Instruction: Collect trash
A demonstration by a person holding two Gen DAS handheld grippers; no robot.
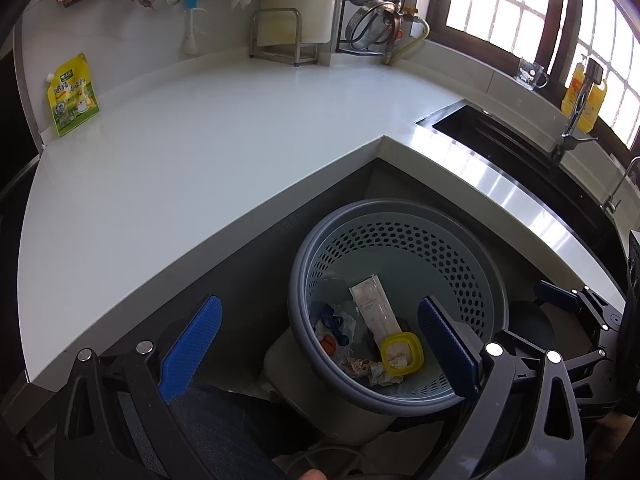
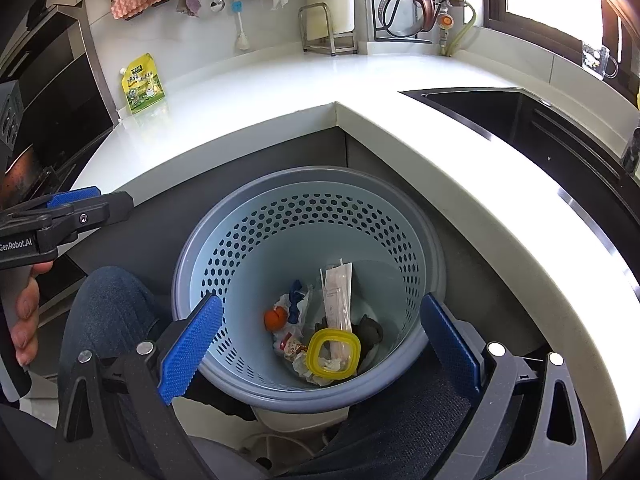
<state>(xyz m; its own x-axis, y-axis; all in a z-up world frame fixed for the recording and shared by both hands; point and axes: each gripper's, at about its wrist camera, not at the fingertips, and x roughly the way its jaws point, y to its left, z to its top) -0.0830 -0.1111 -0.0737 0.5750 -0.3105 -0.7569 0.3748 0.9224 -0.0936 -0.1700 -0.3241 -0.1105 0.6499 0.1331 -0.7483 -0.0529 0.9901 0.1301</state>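
Bin (image 2: 308,384) is your landmark: grey, perforated, on the floor in the inner corner of the L-shaped desk (image 1: 192,168).

Your left hand-held gripper (image 1: 320,344) hangs above the bin's near-left rim, blue pads spread wide, nothing between them. In the right view it shows left of the bin (image 2: 86,204), your hand (image 2: 26,312) on its grip.

Your right hand-held gripper (image 2: 320,344) is over the bin's mouth, pads wide apart, empty. From the left view only its tip shows, right of the bin (image 1: 560,294).

In the bin: yellow lid ring (image 2: 333,354) on top at the near side, clear wrapper (image 2: 339,292) leaning upright behind it, crumpled paper (image 2: 316,372) under the ring, small orange piece (image 2: 276,317) and blue scrap (image 2: 295,300) to the left.

Beyond the bin, far left on the desk against the wall: yellow-green pouch (image 1: 72,96), standing upright.

Sink (image 1: 500,140) lies right of the bin, set into the desk.

Your knee (image 2: 108,312) in denim sits just left of the bin.
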